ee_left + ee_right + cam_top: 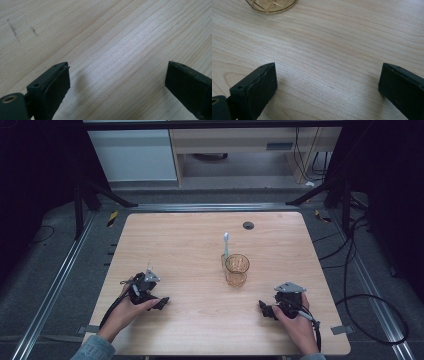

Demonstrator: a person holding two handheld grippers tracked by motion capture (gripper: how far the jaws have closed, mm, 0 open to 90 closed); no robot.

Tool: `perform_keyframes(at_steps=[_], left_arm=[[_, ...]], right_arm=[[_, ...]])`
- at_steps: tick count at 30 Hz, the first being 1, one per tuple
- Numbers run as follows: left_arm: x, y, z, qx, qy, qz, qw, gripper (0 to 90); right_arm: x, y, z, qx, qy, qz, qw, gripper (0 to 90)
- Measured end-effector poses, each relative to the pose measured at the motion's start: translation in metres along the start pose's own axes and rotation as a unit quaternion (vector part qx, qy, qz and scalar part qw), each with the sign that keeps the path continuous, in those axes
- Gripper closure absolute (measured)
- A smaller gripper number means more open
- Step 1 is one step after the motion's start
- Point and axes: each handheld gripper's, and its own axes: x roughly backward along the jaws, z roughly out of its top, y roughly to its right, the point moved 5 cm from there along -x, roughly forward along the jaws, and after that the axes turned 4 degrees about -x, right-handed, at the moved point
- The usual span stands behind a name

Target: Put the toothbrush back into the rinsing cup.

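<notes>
The right gripper (267, 310) rests low over the table (190, 245) at the near right, held by the person's right hand (295, 322). In the right gripper view its jaws stand wide apart with only bare wood between them. The left gripper (159, 303) sits at the near left in the left hand (127, 310); its jaws are likewise spread and hold nothing.

The amber glass (236, 269) stands upright right of the table's centre, well apart from both grippers and nearer the right one. Its faceted base (271, 5) appears at the top edge of the right gripper view, ahead of the jaws. A utensil with a pale handle (226, 242) stands in the glass, leaning against the far rim; its lower end cannot be made out.

Hazards, as judged from this layout:

1. Tipping. The glass is tall relative to its base, and the leaning utensil adds weight on the far side. A jaw striking the near wall high up would likely push it over.
2. Slip. Smooth glass offers the pads little friction; a grip placed off-centre could let it twist out.
3. Utensil ejection. A fast lift or tilt could swing the handle out over the rim.
4. Snagging. An approach from above risks catching the handle before reaching the glass.
</notes>
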Motion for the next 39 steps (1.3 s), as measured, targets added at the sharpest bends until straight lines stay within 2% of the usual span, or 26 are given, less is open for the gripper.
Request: perform_keyframes(at_steps=[6, 11, 17, 23, 27, 29, 39], left_arm=[[-0.003, -0.006, -0.005, 0.008, -0.003, 0.003, 1.0, 5.1], [-0.005, -0.011, -0.007, 0.024, 0.006, 0.004, 0.9997, 4.0], [-0.007, -0.015, -0.01, 0.04, 0.024, -0.005, 0.9989, 2.3], [-0.009, -0.017, -0.014, 0.037, 0.053, -0.005, 0.9979, 0.0], [-0.011, -0.019, -0.017, 0.038, 0.087, 0.0, 0.9955, 0.0], [-0.011, -0.018, -0.018, 0.039, 0.096, 0.0, 0.9947, 0.0], [-0.011, -0.018, -0.019, 0.041, 0.095, 0.003, 0.9947, 0.0]], right_arm=[[0.0, 0.0, 0.0, 0.0, 0.0, 0.0, 1.0, 2.4], [0.0, 0.0, 0.0, 0.0, 0.0, 0.0, 1.0, 2.4], [0.0, 0.0, 0.0, 0.001, 0.0, -0.001, 1.0, 2.4], [0.0, 0.0, 0.0, 0.0, 0.0, 0.0, 1.0, 2.4], [0.0, 0.0, 0.0, 0.001, 0.0, -0.001, 1.0, 2.4], [0.0, 0.0, 0.0, 0.0, 0.0, -0.001, 1.0, 2.4], [0.0, 0.0, 0.0, -0.002, -0.001, -0.002, 1.0, 2.3]])
